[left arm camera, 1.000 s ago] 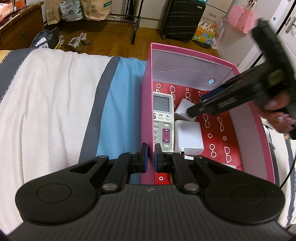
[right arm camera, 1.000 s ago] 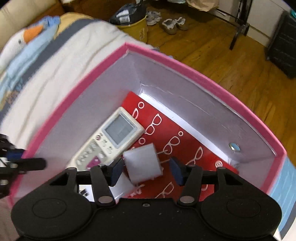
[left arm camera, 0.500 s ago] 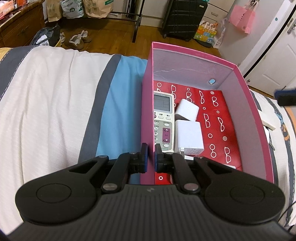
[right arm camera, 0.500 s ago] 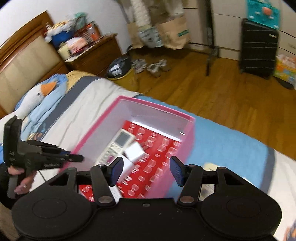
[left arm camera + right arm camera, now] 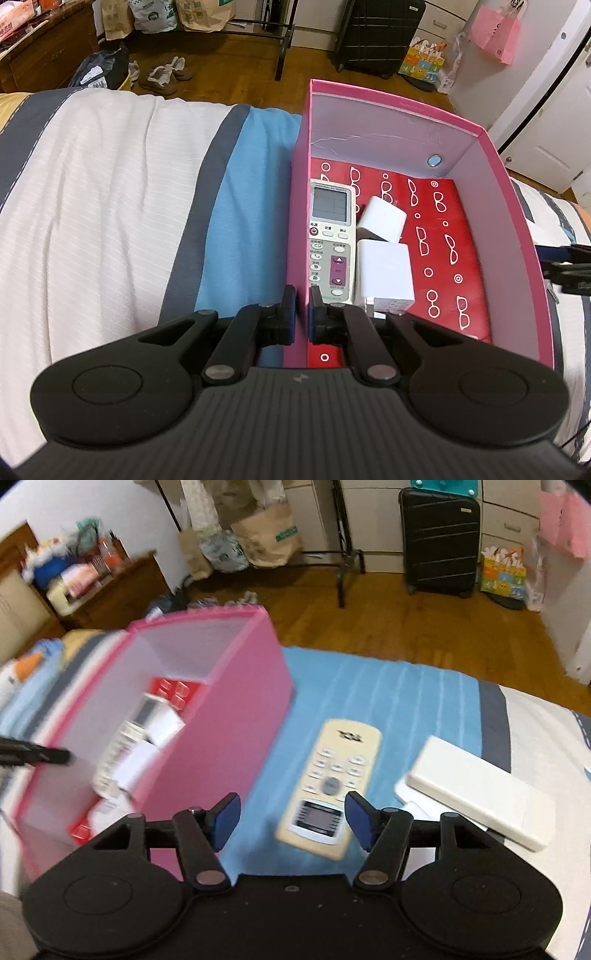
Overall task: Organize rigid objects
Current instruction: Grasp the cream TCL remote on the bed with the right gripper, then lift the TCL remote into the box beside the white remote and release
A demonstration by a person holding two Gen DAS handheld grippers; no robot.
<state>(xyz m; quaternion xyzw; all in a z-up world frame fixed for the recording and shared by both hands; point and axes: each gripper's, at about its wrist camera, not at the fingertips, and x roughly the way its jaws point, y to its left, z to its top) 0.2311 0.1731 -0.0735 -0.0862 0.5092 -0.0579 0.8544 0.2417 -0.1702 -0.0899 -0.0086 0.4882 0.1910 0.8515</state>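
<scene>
I see the striped bedspread (image 5: 110, 221) filling the left wrist view from 9 o'clock to the centre, white with grey and blue bands. On it stands the pink box (image 5: 517, 229), open-topped, running from 12 to 4 o'clock, its floor red with white spectacles printed on it. Inside, along the wall at 12 o'clock from my left gripper (image 5: 302, 314), lies a white remote (image 5: 330, 236) with a screen, and just beside it two white chargers: the larger charger (image 5: 384, 273) near me, the smaller charger (image 5: 382, 223) tilted beyond it, touching. My left gripper clamps the box's near-left wall, one pad outside and one inside. In the right wrist view, blurred, my right gripper (image 5: 291, 819) has its jaws wide and has just been opening them, nothing pressed between the pads; a cream remote (image 5: 332, 786) lies on the blue band at 12 o'clock from it, outside the box, with a flat white case (image 5: 480, 794) at 2 o'clock
</scene>
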